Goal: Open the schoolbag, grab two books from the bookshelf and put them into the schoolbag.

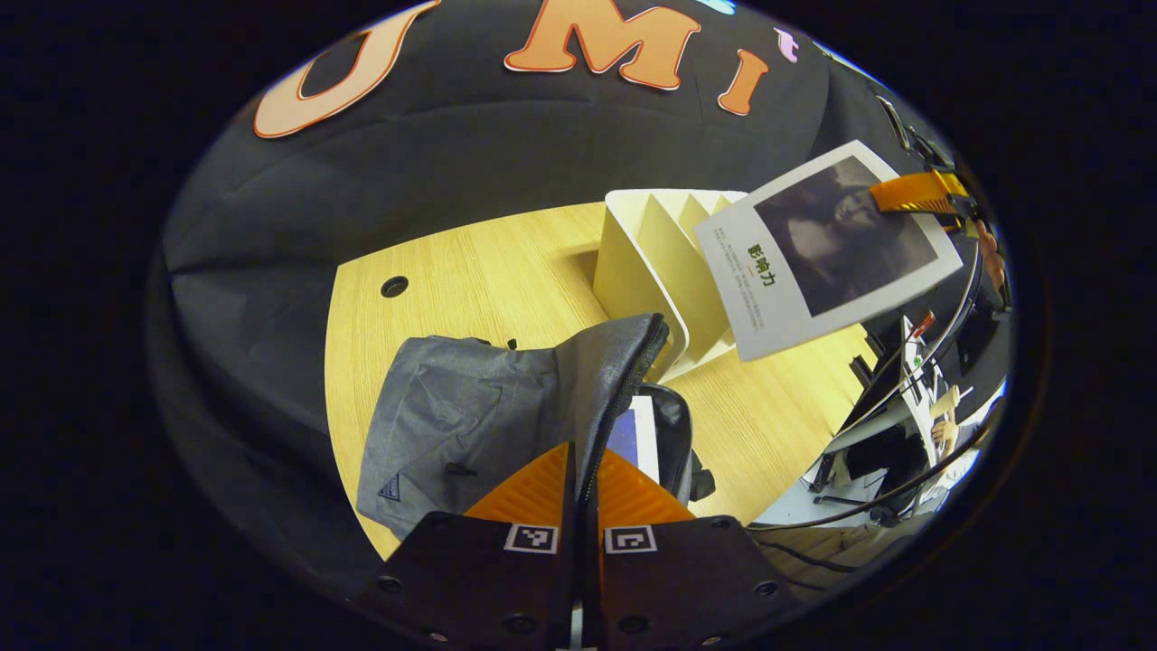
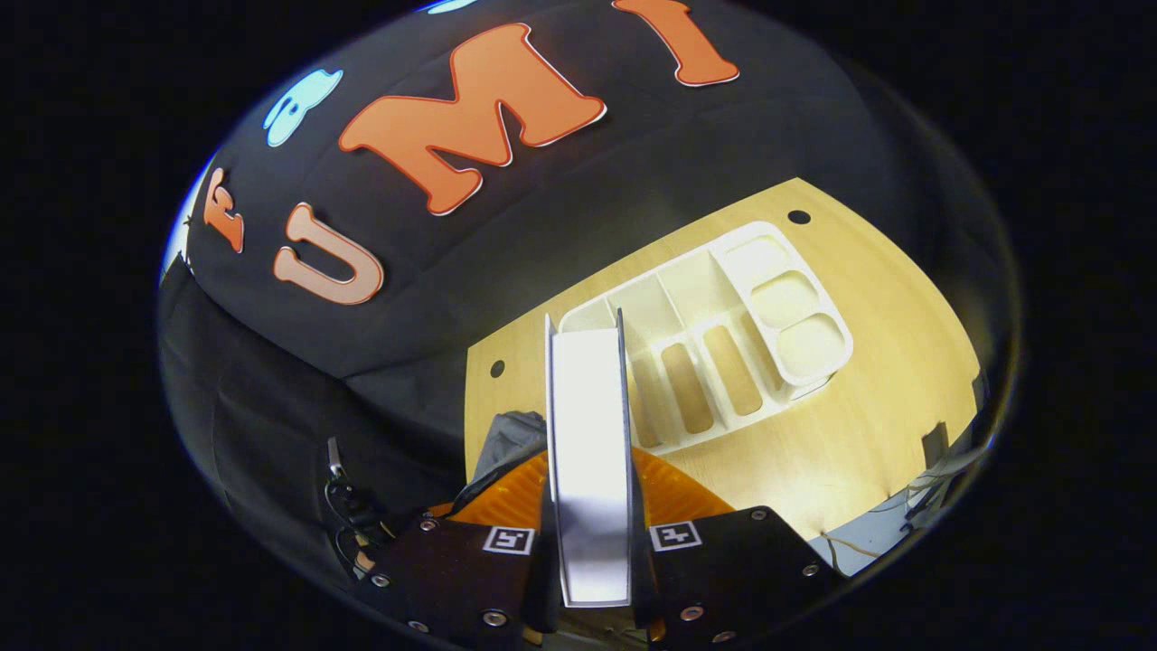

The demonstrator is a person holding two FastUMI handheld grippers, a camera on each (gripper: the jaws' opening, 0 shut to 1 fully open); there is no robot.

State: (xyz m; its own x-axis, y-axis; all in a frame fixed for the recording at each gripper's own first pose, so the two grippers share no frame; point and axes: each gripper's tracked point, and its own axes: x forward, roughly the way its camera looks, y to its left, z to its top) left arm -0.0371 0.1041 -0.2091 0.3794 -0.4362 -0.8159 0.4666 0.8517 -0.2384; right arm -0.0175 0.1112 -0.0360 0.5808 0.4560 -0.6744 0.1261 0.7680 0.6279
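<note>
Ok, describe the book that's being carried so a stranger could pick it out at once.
Start at the wooden table with the white bookshelf standing on it. Above the bookshelf's near end hangs a book, pinched by the right hand-held gripper. It is in the air, its pale cover bearing a large dark photograph, unlike the book inside the grey schoolbag.

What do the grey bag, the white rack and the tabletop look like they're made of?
The grey schoolbag looks like woven fabric: matte, creased, with a zipper edge. The white bookshelf seems to be moulded plastic, judging by its smooth, rounded compartments, though painted wood is possible. The table shows pale wood grain, probably laminate.
</note>
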